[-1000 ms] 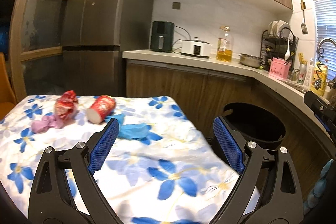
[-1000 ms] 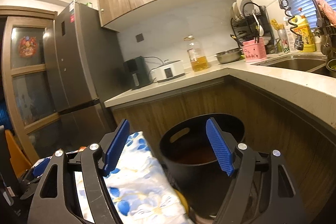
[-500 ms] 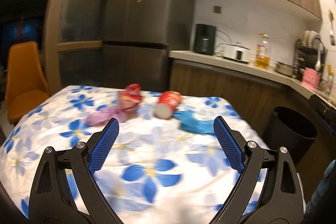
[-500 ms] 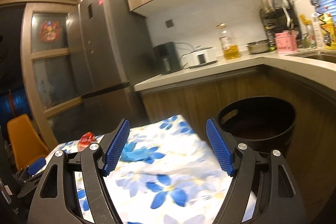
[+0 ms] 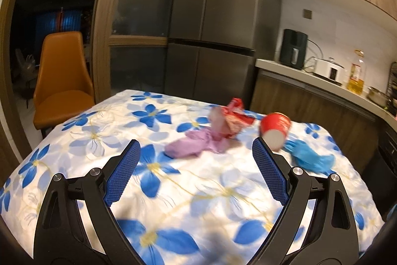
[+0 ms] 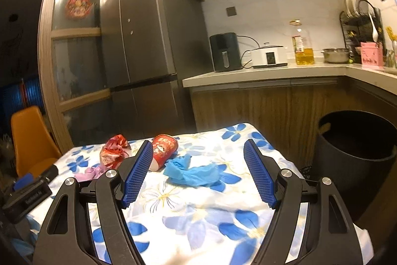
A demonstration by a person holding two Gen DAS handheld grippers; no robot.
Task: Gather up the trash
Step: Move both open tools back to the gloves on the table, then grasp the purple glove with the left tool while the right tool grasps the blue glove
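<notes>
Four pieces of trash lie in a loose cluster toward the far edge of the table with the flowered cloth: one blue glove, one red paper cup on its side, one crumpled red wrapper and one pink glove, with a single black bin standing on the floor off the table's right edge. Both tools are empty: the left gripper has its jaws spread wide over the near part of the cloth, facing the pink glove, and the right gripper has its jaws spread just as wide, framing the blue glove. The step in hand looks like the approach to a first pick. For the right gripper the blue glove is the sensible choice, being nearest the right edge and the bin. It is limp and flat, so the pads should come down low, straddle a bunched fold, and close fully without catching the cloth beneath. The cup touches or nearly touches the glove, so a nudge could set it rolling. The left view is blurred, so finer detail there stays uncertain.
</notes>
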